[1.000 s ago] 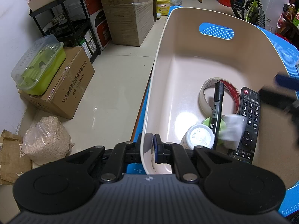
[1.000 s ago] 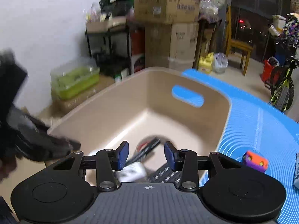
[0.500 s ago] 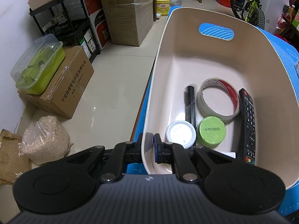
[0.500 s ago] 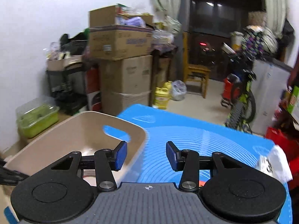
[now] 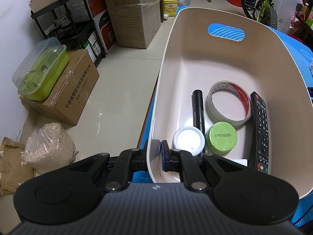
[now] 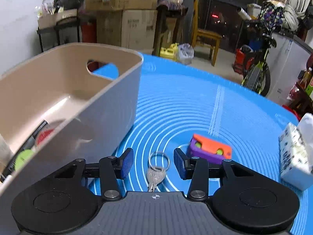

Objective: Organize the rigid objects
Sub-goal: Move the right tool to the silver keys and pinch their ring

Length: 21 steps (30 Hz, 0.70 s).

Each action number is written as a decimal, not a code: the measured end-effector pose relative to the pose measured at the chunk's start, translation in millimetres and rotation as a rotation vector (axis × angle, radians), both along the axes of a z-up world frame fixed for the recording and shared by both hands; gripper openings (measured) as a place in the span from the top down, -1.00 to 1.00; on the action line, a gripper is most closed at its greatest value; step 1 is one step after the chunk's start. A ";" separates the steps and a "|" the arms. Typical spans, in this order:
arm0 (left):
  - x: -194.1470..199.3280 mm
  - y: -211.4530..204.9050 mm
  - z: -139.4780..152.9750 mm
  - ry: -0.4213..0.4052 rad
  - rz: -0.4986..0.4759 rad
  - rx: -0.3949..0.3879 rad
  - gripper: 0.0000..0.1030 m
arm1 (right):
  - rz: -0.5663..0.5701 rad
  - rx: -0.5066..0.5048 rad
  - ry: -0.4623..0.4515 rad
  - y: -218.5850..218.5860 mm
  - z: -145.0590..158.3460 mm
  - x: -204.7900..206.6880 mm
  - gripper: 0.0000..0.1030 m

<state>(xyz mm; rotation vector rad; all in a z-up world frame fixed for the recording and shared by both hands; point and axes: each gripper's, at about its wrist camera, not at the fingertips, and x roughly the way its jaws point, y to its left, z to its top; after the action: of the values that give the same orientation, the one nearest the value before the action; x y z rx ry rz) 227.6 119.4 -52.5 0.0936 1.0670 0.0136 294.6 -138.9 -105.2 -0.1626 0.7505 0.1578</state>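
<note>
Squarely between the spread right claw: keys.

The cardboard box reads 宁波微橙智能科技有限公司 (black print), and the green lid reads 合格.

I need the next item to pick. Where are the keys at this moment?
In the right wrist view the keys lie on the blue mat, between the open right gripper fingers, left of the orange-purple toy.

White wall and pale tiled floor, black shelf rack left of stacked cardboard boxes, wooden chair and bicycle right of them.
</note>
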 end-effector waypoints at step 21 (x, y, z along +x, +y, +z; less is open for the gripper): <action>-0.2 -0.6 -0.7 -0.002 -0.005 0.004 0.76 | -0.115 0.164 0.014 -24.1 -21.8 10.4 0.66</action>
<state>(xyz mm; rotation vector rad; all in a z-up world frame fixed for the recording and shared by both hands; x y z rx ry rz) 227.5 118.8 -53.2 0.0994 1.0645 0.0114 305.0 -162.9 -127.0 0.0377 0.7556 0.1107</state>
